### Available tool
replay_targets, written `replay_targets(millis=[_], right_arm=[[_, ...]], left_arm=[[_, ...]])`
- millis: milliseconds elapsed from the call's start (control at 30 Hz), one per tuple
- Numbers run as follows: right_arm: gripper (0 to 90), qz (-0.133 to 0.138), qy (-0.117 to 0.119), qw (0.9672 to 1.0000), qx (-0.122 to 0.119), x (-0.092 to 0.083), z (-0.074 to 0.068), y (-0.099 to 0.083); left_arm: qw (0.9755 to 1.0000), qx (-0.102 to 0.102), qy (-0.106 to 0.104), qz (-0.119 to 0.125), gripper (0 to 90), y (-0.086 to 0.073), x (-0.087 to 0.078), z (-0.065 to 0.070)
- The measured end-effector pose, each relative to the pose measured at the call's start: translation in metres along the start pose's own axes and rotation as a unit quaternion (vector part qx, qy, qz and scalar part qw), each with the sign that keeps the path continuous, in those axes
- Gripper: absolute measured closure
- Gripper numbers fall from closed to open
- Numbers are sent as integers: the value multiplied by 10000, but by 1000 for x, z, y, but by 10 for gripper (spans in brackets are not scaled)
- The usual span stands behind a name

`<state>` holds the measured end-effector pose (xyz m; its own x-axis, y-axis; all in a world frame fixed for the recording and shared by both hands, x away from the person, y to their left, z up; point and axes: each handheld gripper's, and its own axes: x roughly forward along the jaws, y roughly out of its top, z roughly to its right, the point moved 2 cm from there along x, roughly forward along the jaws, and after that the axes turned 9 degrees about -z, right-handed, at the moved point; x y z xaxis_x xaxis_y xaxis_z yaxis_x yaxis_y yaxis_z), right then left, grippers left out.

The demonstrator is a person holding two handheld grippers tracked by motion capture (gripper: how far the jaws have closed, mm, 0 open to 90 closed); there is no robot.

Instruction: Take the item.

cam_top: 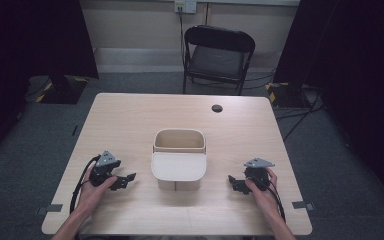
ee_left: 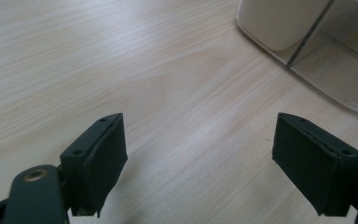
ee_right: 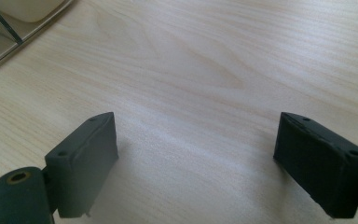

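Note:
A beige bin (cam_top: pixel 179 155) with a hinged lid sits at the middle of the wooden table (cam_top: pixel 130 120). To its left my left gripper (cam_top: pixel 128 179) rests low over the wood, held in a hand, jaws apart with only bare table between them. The left gripper view has the gripper (ee_left: pixel 198 163) open, with the bin's base (ee_left: pixel 307 42) at the top right. On the bin's right side my right gripper (cam_top: pixel 233 181) points toward the bin. Its jaws stand wide over bare wood in the right gripper view (ee_right: pixel 198 161), with a corner of the bin (ee_right: pixel 14 23) at the top left.
A black folding chair (cam_top: pixel 217 57) stands beyond the table's far edge. A dark round cable hole (cam_top: pixel 217 108) lies in the tabletop near the far right. Dark curtains flank both sides. Cables trail from both grippers toward the near edge.

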<state>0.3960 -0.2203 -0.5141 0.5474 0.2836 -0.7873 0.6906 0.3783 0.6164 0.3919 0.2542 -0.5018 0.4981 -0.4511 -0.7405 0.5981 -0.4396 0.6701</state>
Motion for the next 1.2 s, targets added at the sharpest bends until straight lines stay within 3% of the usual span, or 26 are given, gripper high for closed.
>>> replay_targets(millis=[467, 733, 967, 1200], right_arm=[[126, -1, 1, 10000, 2, 0, 0, 0], [126, -2, 1, 10000, 1, 0, 0, 0], [126, -1, 0, 10000, 1, 0, 0, 0], [126, -1, 0, 10000, 4, 0, 0, 0]], left_arm=[[9990, 64, -367, 253, 189, 8, -7, 16], [9971, 202, -597, 437, 190, 15, -10, 30], [9954, 159, -793, 511, 189, 20, -13, 36], [9932, 297, -955, 601, 190, 24, -14, 45]])
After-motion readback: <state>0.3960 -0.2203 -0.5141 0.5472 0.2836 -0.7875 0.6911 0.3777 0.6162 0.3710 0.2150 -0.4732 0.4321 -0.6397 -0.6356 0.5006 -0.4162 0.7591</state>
